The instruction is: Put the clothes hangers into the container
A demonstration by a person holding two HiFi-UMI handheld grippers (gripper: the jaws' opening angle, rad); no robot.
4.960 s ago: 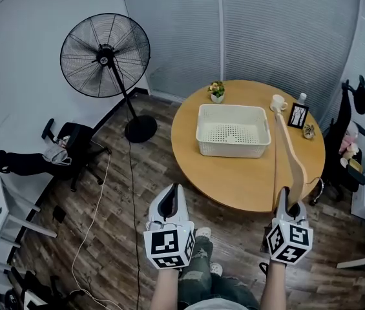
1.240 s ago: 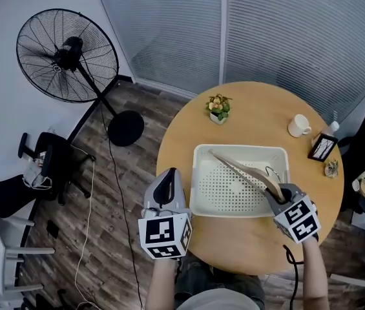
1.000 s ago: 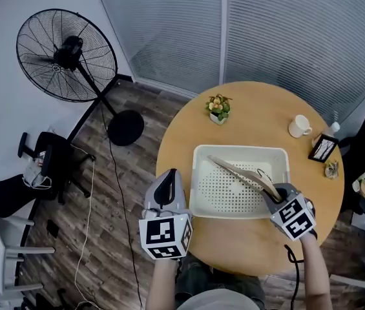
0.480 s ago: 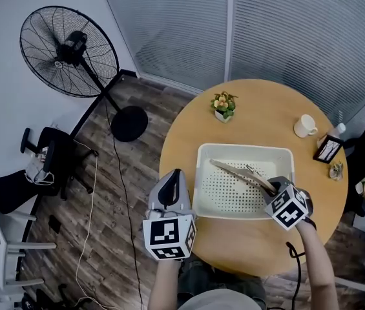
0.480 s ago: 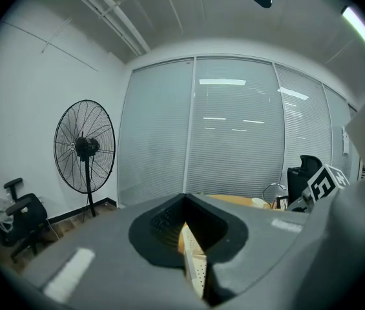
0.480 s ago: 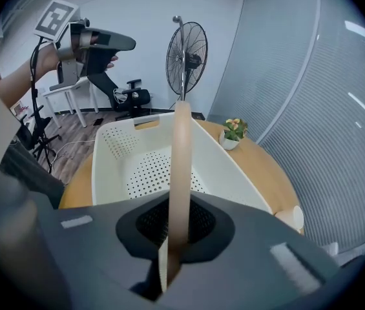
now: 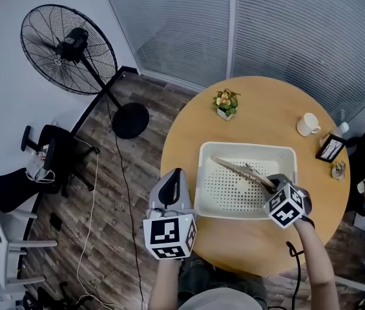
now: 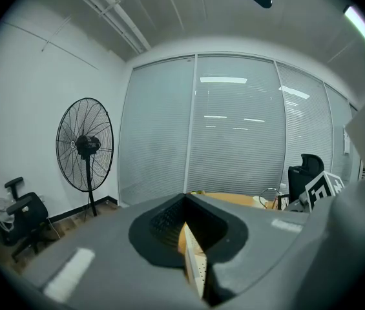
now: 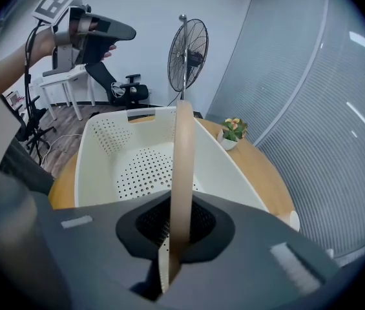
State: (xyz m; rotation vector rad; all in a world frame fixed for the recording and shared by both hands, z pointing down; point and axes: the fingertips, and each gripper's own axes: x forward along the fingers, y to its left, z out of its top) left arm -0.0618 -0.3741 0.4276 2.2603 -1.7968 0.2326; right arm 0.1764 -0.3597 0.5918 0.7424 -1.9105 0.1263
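A wooden clothes hanger [image 7: 239, 169] slants across the inside of the white perforated basket [image 7: 205, 192] on the round wooden table [image 7: 266, 102]. My right gripper [image 7: 274, 181] is shut on the hanger's near end, at the basket's right front corner. In the right gripper view the hanger [image 9: 183, 154] runs straight out from between the jaws over the basket [image 9: 104, 148]. I cannot tell whether its far end touches the basket floor. My left gripper [image 7: 174, 175] hangs off the table's left edge beside the basket, shut and empty.
On the far side of the table stand a small potted plant [image 7: 226, 102], a white mug [image 7: 309, 124] and a picture frame [image 7: 331, 148]. A standing fan [image 7: 69, 47] and an office chair [image 7: 46, 160] are on the wooden floor to the left, with cables [image 7: 92, 205] trailing.
Five seconds ago I stood back from the table with the hanger upright. In the last second the right gripper has dropped, laying the hanger flatter in the basket. The left gripper has stayed still.
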